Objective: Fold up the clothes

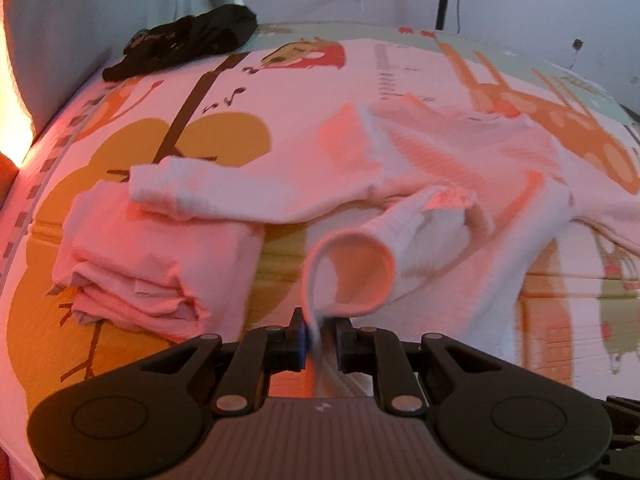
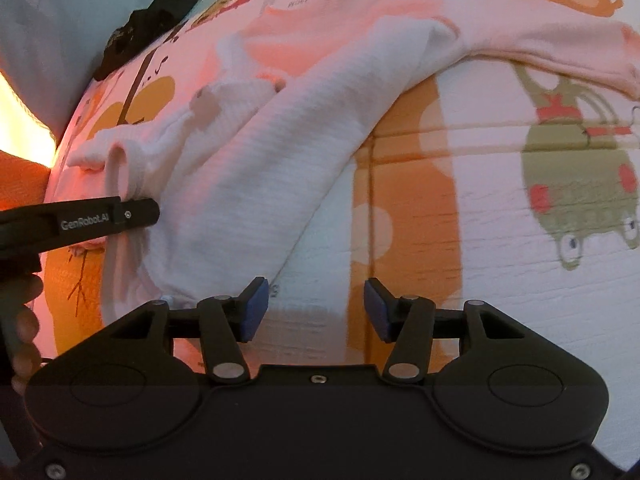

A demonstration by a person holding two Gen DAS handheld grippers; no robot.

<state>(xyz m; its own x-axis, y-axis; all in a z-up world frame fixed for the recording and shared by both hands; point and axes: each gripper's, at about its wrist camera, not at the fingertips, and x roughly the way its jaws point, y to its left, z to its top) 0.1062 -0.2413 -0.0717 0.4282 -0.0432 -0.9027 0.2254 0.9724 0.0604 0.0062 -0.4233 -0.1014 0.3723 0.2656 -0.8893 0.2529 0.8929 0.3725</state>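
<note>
A pale pink knit sweater (image 1: pixel 440 168) lies spread across the patterned bed cover (image 1: pixel 224 140). My left gripper (image 1: pixel 318 330) is shut on the sweater's ribbed edge, which curls up in a loop (image 1: pixel 352 268) just ahead of the fingers. In the right wrist view the same sweater (image 2: pixel 280 152) runs diagonally from upper right to lower left, and the left gripper (image 2: pixel 136 214) shows at the left edge, pinching the cloth. My right gripper (image 2: pixel 316 308) stands open above the bed cover, its blue pads (image 2: pixel 254 310) apart with nothing between them, just right of the sweater's lower edge.
A folded pink garment (image 1: pixel 152 264) sits on the bed left of the sweater. A black garment (image 1: pixel 184 40) lies bunched at the far left corner near the wall. A person's hand (image 2: pixel 22 320) holds the left gripper's handle. A grey curtain (image 2: pixel 60 32) hangs at upper left.
</note>
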